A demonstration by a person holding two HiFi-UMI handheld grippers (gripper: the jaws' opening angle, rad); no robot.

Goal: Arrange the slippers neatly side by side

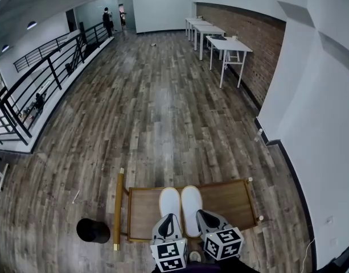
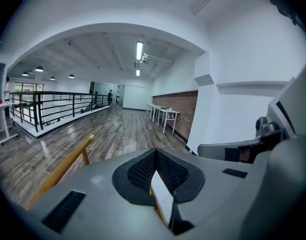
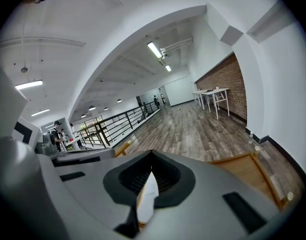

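Looking down, I see both white slippers lying flat on the low wooden bench (image 1: 231, 201), side by side with their long edges touching and their toes pointing away from me. The left slipper (image 1: 169, 201) sits a little further back than the right slipper (image 1: 191, 206), whose toe reaches slightly further forward.

My left hand-held gripper (image 1: 167, 223) is at the heel of the left slipper. Its jaws are drawn tight together, with only a thin white strip of that slipper (image 2: 161, 194) showing in the narrow slit between them. My right hand-held gripper (image 1: 205, 218) is at the heel of the right slipper, on its outer side. Its jaws are pressed together the same way on a white sliver of slipper (image 3: 148, 196).

A wooden pole (image 1: 118, 209) runs along the left side of the bench, and a black round thing (image 1: 93, 230) stands on the plank floor (image 1: 157, 112) just beyond it. White tables (image 1: 225, 44) line the brick wall (image 1: 248, 33) well ahead on the right. A black railing (image 1: 43, 78) runs along the left.
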